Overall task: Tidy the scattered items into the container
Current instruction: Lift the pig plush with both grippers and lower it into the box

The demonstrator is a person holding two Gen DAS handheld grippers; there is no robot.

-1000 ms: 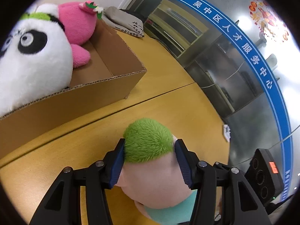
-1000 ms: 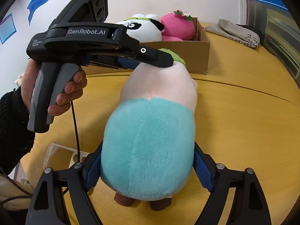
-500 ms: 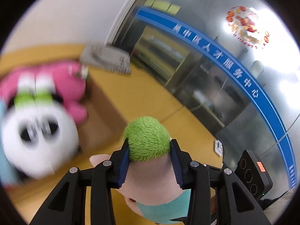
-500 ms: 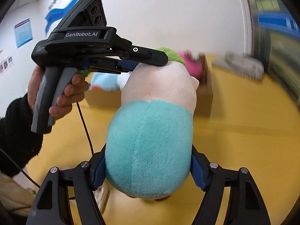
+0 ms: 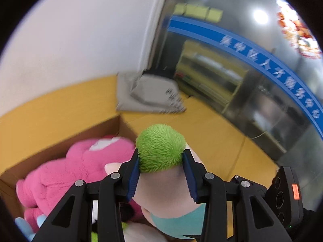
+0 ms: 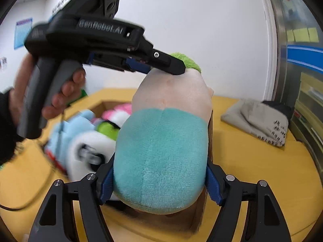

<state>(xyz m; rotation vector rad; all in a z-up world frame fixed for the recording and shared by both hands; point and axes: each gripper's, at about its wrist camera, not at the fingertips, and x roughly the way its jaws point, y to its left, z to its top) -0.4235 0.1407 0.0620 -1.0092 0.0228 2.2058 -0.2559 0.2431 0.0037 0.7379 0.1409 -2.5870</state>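
Doll (image 6: 161,151) now above box (image 5: 60,139) (both-gripped)

Held toy: plush doll (image 6: 161,157) with green tuft (image 5: 160,151), pale pink head, teal body; raised off the table, above the box's near corner, tuft end pointing away.
Container: open brown cardboard box (image 5: 60,141) on a yellow table.
Box contents, pink: pink plush (image 5: 70,171) lying against the far wall.
Box contents, other: white panda plush (image 6: 88,153) and light blue plush (image 6: 66,129), side by side, blurred.
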